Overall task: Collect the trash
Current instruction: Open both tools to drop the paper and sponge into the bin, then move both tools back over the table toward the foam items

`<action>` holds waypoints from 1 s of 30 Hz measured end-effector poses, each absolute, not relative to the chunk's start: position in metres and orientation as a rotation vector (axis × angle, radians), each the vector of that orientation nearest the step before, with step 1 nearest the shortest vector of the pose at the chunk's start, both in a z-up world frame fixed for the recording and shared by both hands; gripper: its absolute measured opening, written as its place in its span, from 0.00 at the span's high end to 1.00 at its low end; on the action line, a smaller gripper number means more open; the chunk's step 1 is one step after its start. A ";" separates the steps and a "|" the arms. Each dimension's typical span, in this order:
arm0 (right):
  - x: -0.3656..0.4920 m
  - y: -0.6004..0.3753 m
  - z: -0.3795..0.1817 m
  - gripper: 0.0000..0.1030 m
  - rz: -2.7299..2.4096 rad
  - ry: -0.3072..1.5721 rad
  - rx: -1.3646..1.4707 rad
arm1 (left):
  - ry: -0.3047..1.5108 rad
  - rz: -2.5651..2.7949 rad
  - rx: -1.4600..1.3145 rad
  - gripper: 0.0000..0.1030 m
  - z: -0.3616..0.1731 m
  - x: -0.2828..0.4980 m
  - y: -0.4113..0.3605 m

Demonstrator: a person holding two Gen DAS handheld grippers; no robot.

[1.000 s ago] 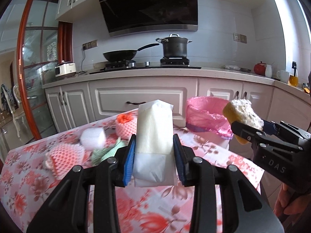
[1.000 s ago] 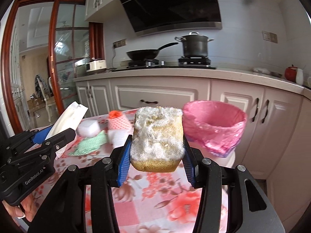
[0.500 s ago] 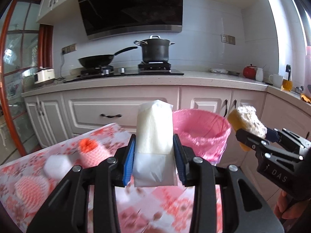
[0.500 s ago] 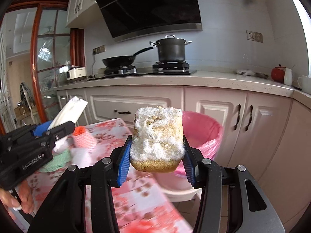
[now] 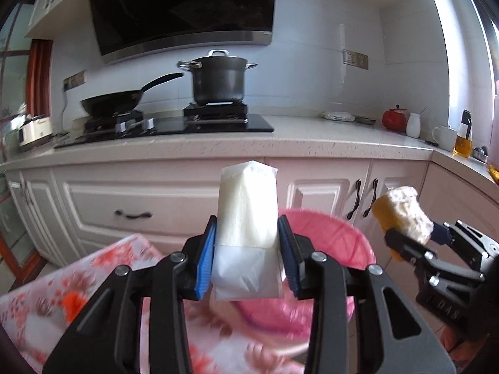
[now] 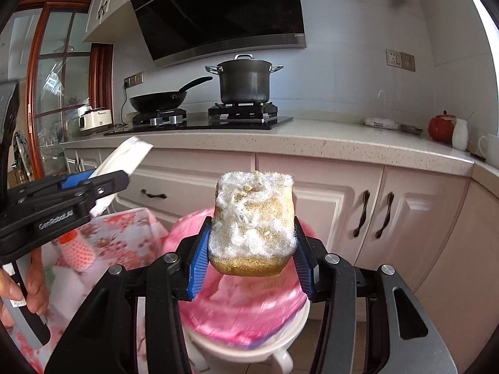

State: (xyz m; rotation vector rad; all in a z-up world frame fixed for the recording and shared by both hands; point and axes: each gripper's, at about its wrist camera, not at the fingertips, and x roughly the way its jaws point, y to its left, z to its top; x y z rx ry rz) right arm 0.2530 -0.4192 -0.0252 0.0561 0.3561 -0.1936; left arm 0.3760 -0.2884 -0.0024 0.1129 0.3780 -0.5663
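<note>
Kitchen counter (image 5: 312, 143) straight ahead of you, pale cabinets (image 6: 330, 205) underneath, a black pot (image 5: 218, 79) and a frying pan (image 5: 112, 103) sitting on the stove, a dark range hood (image 6: 218, 9) above them. Down at the lower left you've got the floral tablecloth (image 5: 40, 296), blurred, with a pink foam net (image 6: 76, 249) lying on it.

Your left gripper (image 5: 246, 258) carries a white paper packet (image 5: 246, 212), standing upright between the blue pads (image 5: 204, 261). The jaws have just been easing apart a touch, and on the right-hand side you can see a sliver of daylight between pad and packet, though the packet sits in there all the same (whether it's truly pinched on that side, I can't say). From your right wrist view the same packet (image 6: 121, 162) pokes out at a slant past the left gripper (image 6: 103, 187), with your left hand (image 6: 18, 286) wrapped round the handle below.

Your right gripper (image 6: 252, 249) is clamped on a worn yellow sponge (image 6: 252, 221), fuzzy white scouring face toward the camera, both pads pressing its sides. In the left view it (image 5: 402, 218) rides just to the right of the packet.

And right under both of them: the bin with the pink bag (image 6: 243, 308), its white rim (image 6: 280, 339) showing at the bottom. The pink liner (image 5: 330, 237) opens directly beneath the packet, and the sponge hangs over it too.
</note>
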 end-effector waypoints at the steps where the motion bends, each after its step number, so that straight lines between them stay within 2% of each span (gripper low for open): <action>1: 0.258 -0.423 -0.026 0.54 -0.196 0.355 0.052 | 0.374 -0.578 0.115 0.62 -0.001 0.383 -0.297; 7: 0.293 -0.447 -0.040 0.53 -0.184 0.371 0.038 | 0.385 -0.606 0.113 0.61 -0.003 0.426 -0.334; 9: 0.303 -0.451 -0.047 0.40 -0.181 0.384 0.020 | 0.404 -0.629 0.122 0.59 -0.008 0.437 -0.342; 10: 0.307 -0.453 -0.051 0.25 -0.177 0.393 0.015 | 0.412 -0.627 0.129 0.52 -0.011 0.441 -0.345; 11: 0.308 -0.454 -0.055 0.22 -0.177 0.392 0.017 | 0.421 -0.632 0.127 0.40 -0.015 0.446 -0.347; 13: 0.308 -0.456 -0.059 0.22 -0.177 0.397 0.021 | 0.423 -0.617 0.124 0.33 -0.020 0.449 -0.347; 18: 0.284 -0.454 -0.061 0.22 -0.183 0.393 0.045 | 0.391 -0.577 0.145 0.31 -0.022 0.437 -0.331; 20: 0.270 -0.450 -0.060 0.22 -0.179 0.392 0.059 | 0.376 -0.535 0.138 0.19 -0.021 0.425 -0.312; 23: 0.249 -0.435 -0.058 0.21 -0.168 0.400 0.059 | 0.368 -0.464 0.118 0.09 -0.022 0.400 -0.277; 26: 0.232 -0.414 -0.057 0.18 -0.141 0.414 0.052 | 0.381 -0.393 0.127 0.05 -0.027 0.371 -0.244; 30: 0.215 -0.381 -0.056 0.18 -0.100 0.436 0.068 | 0.403 -0.332 0.155 0.05 -0.036 0.330 -0.201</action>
